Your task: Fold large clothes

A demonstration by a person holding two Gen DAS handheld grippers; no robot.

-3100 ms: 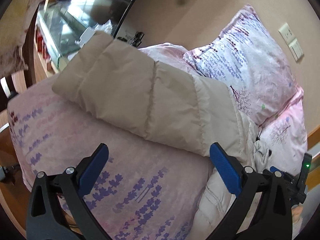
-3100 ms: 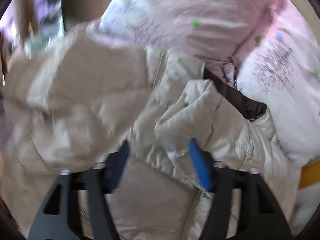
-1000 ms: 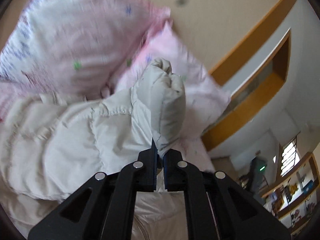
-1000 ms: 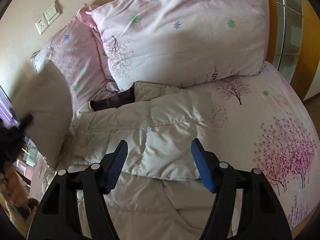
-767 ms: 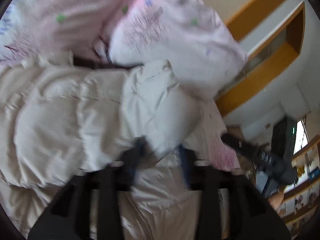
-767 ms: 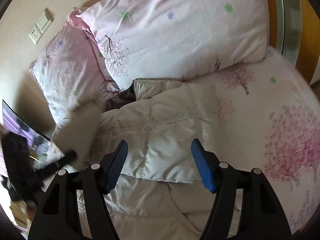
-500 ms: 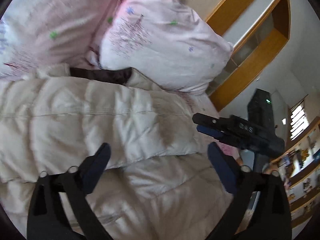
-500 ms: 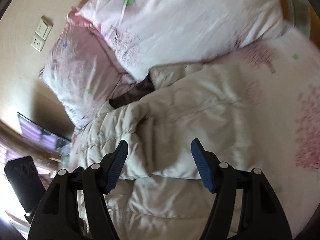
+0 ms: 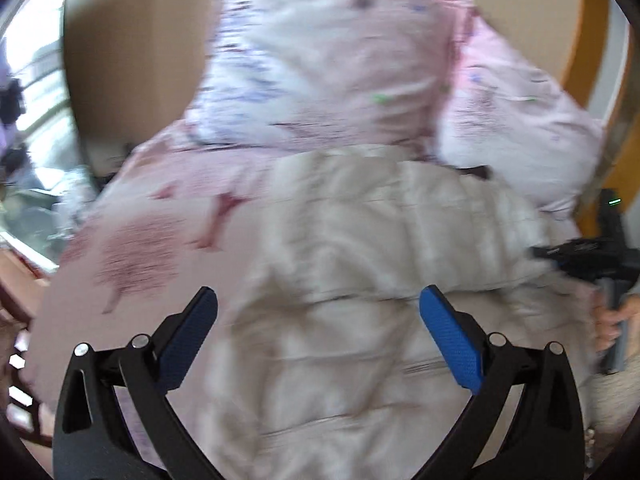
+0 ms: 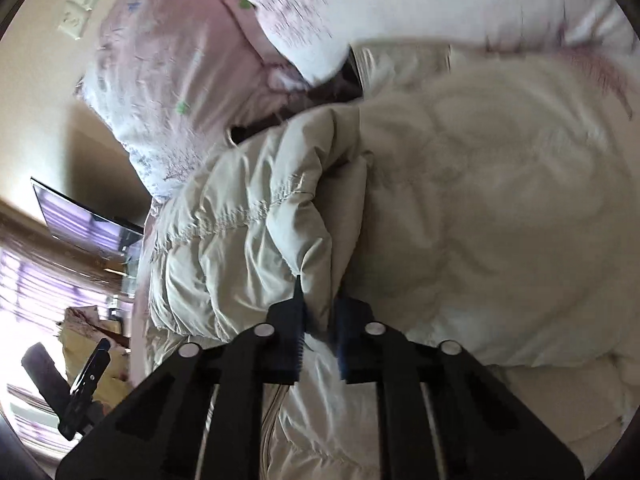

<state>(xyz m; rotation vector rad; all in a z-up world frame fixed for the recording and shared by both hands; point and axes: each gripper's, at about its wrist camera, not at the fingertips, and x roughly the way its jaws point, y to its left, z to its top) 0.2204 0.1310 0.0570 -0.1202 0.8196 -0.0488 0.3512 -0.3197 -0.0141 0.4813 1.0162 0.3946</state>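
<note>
A: What takes up most of the view?

B: The bed, under a pink floral cover. Two pink pillows are propped against the wall at its head.

A: And the garment?

B: A cream padded jacket lies across the bed just below the pillows, its dark lining showing at the collar beside them. The left wrist view is smeared, so the quilting is hard to read there.

A: What is the right gripper doing?

B: Its jaws have just been closing, and they are now clamped on a puffy fold of the jacket, cream fabric bunched up between the blue pads.

A: The left gripper?

B: Its jaws stand wide apart above the jacket with nothing gripped; fabric shows in the gap beneath them.

A: Anything smaller?

B: A wall switch plate near the pillows, in the right wrist view.
</note>
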